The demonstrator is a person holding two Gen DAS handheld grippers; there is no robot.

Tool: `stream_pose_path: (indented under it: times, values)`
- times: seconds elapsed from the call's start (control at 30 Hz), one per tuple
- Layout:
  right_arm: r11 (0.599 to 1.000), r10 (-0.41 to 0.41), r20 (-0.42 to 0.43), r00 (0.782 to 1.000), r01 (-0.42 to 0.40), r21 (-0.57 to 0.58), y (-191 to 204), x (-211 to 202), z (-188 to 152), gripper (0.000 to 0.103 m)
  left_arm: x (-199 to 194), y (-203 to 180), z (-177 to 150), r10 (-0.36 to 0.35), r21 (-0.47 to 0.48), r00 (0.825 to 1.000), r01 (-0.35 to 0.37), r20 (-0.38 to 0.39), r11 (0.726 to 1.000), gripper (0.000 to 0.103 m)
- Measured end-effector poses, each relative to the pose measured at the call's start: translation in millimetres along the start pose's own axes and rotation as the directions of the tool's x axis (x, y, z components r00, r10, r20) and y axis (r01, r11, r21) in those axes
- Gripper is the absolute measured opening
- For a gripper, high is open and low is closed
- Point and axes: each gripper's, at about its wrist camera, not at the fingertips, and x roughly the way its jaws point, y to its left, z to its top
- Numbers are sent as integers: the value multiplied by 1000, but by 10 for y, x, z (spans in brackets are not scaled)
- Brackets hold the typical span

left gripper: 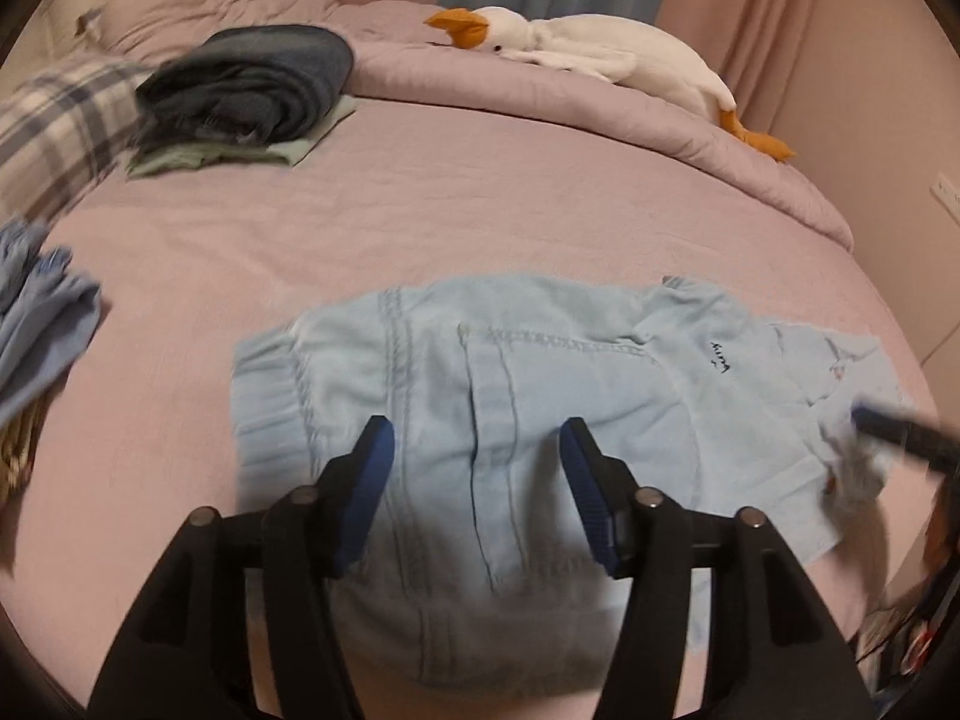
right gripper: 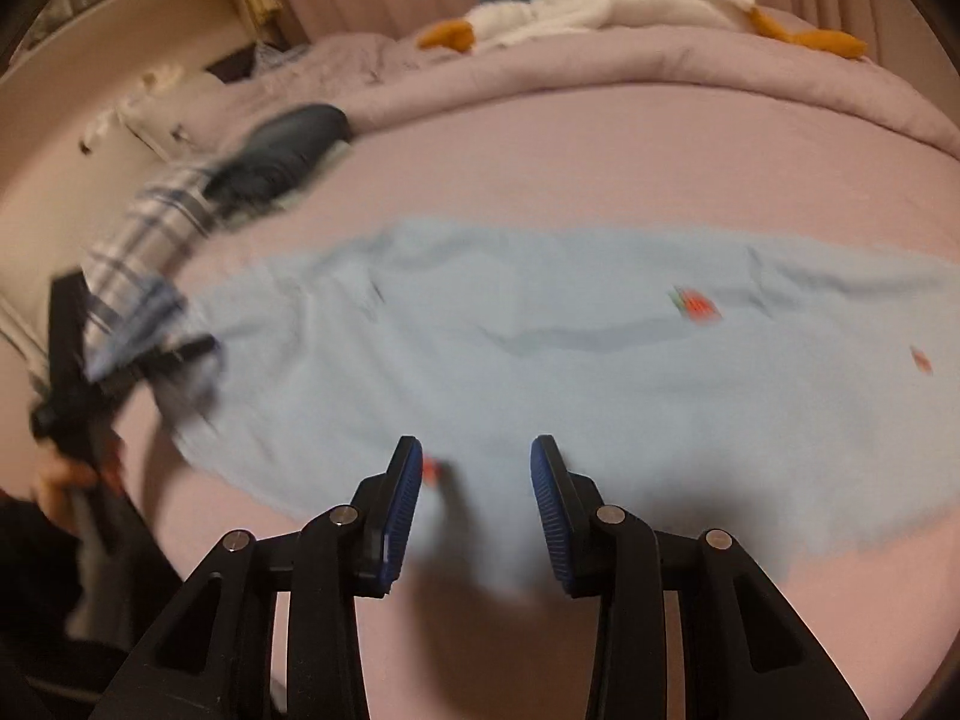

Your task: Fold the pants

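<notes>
Light blue pants (left gripper: 540, 372) lie spread flat on the pink bed sheet (left gripper: 420, 210), the elastic waistband at the left in the left wrist view. My left gripper (left gripper: 477, 429) hovers over the seat and pocket seams, open, with only the cloth below showing between its blue pads. In the right wrist view the pants (right gripper: 540, 360) stretch across, with small red prints. My right gripper (right gripper: 477, 447) is open above their near edge, nothing between the pads. One blurred dark finger (left gripper: 888, 426) of the right gripper shows at the pants' right end.
A pile of folded dark clothes (left gripper: 252, 84) on a green garment sits at the back left. A white plush goose (left gripper: 600, 54) lies on the rolled duvet (left gripper: 540, 102). Plaid fabric (left gripper: 54, 120) and a blue cloth (left gripper: 42, 312) lie at the left edge.
</notes>
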Motion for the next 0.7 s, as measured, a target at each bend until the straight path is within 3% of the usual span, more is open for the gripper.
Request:
stream_pose_path:
  times: [0.2, 0.3, 0.4, 0.5, 0.57, 0.63, 0.7]
  values:
    - [994, 88, 7, 996, -87, -59, 362, 449, 629, 38, 126, 138, 48, -45, -12, 999, 45, 6, 999, 56]
    - [993, 69, -73, 995, -76, -93, 453, 777, 814, 38, 127, 195, 56, -52, 13, 999, 52, 8, 999, 48]
    - [990, 42, -183, 982, -65, -124, 446, 970, 792, 38, 115, 288, 72, -85, -3, 996, 85, 5, 996, 42]
    - [990, 46, -339, 940, -88, -110, 414, 1224, 798, 38, 113, 344, 84, -106, -19, 994, 106, 4, 994, 34]
    - [990, 56, -418, 907, -106, -98, 413, 1316, 787, 38, 109, 347, 78, -116, -19, 993, 117, 9, 993, 34]
    - [983, 56, -417, 907, -124, -138, 492, 1295, 809, 12, 108, 335, 77, -114, -9, 993, 114, 11, 993, 34]
    - [968, 23, -367, 930, -112, -223, 653, 1221, 830, 8, 115, 327, 86, -104, 5, 995, 103, 12, 995, 34]
